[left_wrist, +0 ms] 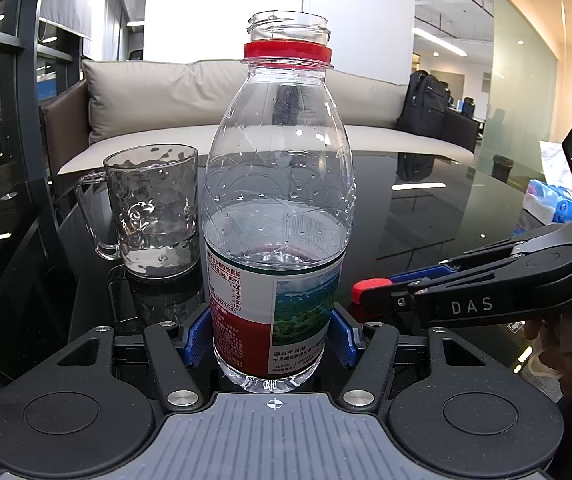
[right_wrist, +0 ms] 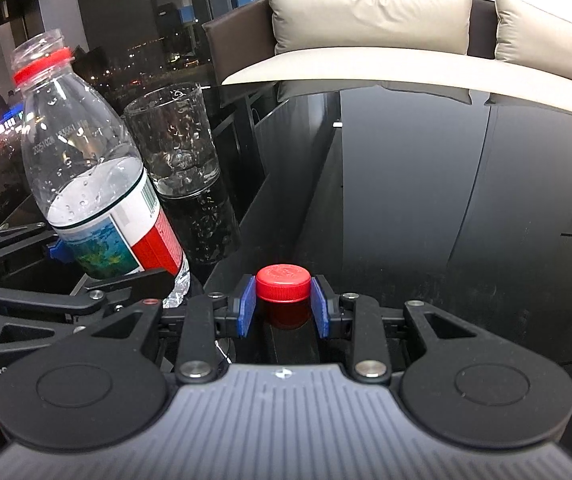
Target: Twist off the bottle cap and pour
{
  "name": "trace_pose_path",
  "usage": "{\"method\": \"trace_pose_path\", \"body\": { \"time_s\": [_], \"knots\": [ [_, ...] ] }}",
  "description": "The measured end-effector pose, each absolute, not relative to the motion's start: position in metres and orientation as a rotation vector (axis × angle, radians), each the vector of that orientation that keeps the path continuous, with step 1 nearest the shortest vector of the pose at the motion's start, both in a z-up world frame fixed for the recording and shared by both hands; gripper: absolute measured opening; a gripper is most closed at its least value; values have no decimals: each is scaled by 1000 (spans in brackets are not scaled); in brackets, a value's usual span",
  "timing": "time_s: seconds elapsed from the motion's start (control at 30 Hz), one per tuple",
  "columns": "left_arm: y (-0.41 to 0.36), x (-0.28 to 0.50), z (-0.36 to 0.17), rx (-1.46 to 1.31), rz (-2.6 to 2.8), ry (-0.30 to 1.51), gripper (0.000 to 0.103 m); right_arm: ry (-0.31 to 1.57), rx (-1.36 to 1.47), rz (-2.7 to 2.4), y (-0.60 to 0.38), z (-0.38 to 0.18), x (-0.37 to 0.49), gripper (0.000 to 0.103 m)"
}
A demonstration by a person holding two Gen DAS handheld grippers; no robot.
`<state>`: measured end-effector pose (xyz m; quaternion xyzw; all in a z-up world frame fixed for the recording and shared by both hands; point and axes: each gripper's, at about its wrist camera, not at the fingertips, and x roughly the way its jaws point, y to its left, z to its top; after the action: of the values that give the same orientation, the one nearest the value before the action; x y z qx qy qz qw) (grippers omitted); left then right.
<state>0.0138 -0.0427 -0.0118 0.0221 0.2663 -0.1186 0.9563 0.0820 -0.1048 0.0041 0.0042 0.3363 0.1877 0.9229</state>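
With the cap (right_wrist: 283,282) off and clamped in the right gripper (right_wrist: 284,308), the left gripper (left_wrist: 272,336), closed on the bottle (left_wrist: 278,208), must next tilt it over the glass mug (left_wrist: 154,208).

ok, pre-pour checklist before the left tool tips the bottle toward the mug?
1. Cap off: ok. The water bottle has a bare neck; only the red ring remains.
2. Grip on bottle: ok. The left tool has its blue pads clamped on the label, low on the body.
3. Cap secured: ok. The right tool is shut on the red cap, low over the black glass table.
4. Glass mug upright and near: ok. It stands beside the bottle with a little water in it.
5. Mug clear of the bottle: cannot tell.
6. Pour path free: ok. The right tool is off to the other side.
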Motion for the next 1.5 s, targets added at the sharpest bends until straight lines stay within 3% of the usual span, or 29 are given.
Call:
{"method": "trace_pose_path", "body": {
  "time_s": [0.97,1.07,1.13,1.37,1.5],
  "knots": [
    [-41,14,-13,28,-235,552,60,703,1,380,-103,0,83,33],
    [-39,15,-13,18,-234,557,60,701,4,375,-104,0,83,37],
    [-39,15,-13,16,-233,557,61,696,10,375,-105,1,83,46],
    [-38,15,-12,16,-222,559,65,688,11,376,-106,2,82,48],
    [-37,15,-12,13,-216,561,66,679,12,370,-107,3,82,56]
  ]
}}
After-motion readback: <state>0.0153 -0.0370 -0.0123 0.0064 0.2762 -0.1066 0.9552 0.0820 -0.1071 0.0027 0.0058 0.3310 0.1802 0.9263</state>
